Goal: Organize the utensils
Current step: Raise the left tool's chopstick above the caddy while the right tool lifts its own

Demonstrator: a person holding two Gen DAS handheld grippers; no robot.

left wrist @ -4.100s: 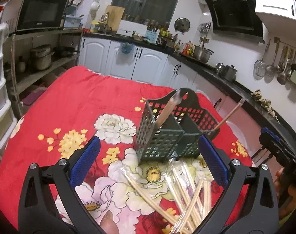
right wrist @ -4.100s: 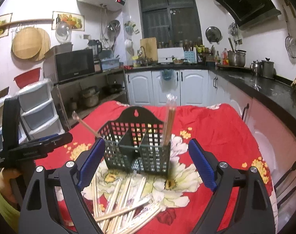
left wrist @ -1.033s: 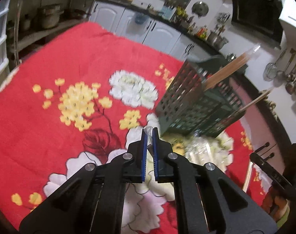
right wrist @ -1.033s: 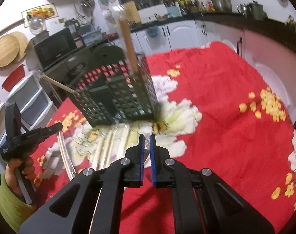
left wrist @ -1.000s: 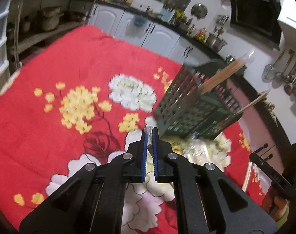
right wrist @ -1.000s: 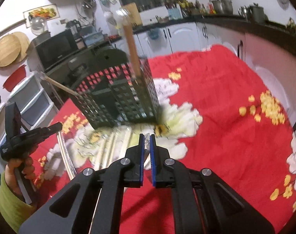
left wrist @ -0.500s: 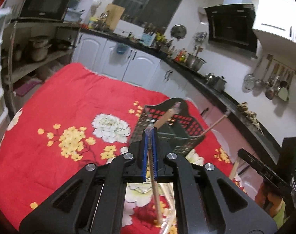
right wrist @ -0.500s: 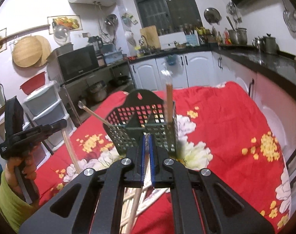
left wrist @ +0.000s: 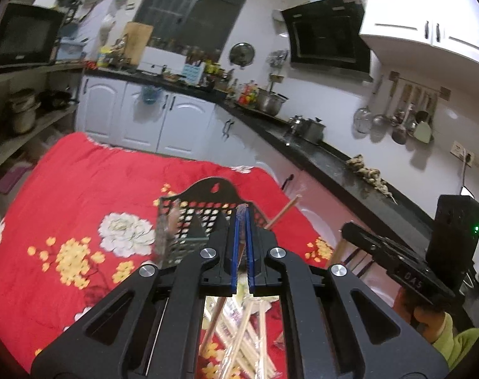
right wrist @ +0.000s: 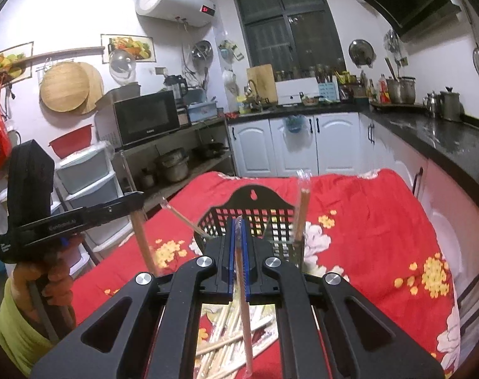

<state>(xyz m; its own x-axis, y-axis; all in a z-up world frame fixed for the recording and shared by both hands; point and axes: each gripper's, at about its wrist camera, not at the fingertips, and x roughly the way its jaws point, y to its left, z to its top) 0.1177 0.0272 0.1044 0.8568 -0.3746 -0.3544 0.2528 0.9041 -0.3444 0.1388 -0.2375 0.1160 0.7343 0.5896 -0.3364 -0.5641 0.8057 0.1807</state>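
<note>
A dark green mesh utensil basket (left wrist: 188, 221) (right wrist: 271, 218) stands on the red floral cloth, with wrapped chopstick pairs leaning in its outer compartments (right wrist: 302, 214). My left gripper (left wrist: 242, 218) is shut on a plastic-wrapped chopstick pair (left wrist: 214, 322) that hangs below it, held above the basket's near side. My right gripper (right wrist: 238, 224) is shut on another wrapped chopstick pair (right wrist: 244, 315), also raised in front of the basket. Several loose wrapped chopsticks (left wrist: 245, 331) (right wrist: 226, 341) lie on the cloth below both grippers.
The table with the red cloth (left wrist: 81, 173) fills the lower view. Kitchen counters and white cabinets (right wrist: 302, 142) run behind and along the right side. A shelf with a microwave (right wrist: 144, 120) stands to the left. The other hand-held gripper shows at each view's edge (left wrist: 397, 265) (right wrist: 65, 218).
Both grippers, open 4 s ago, had shut on chopstick pairs at the pile by 1 s ago. Since then they have lifted them up level with the basket's top.
</note>
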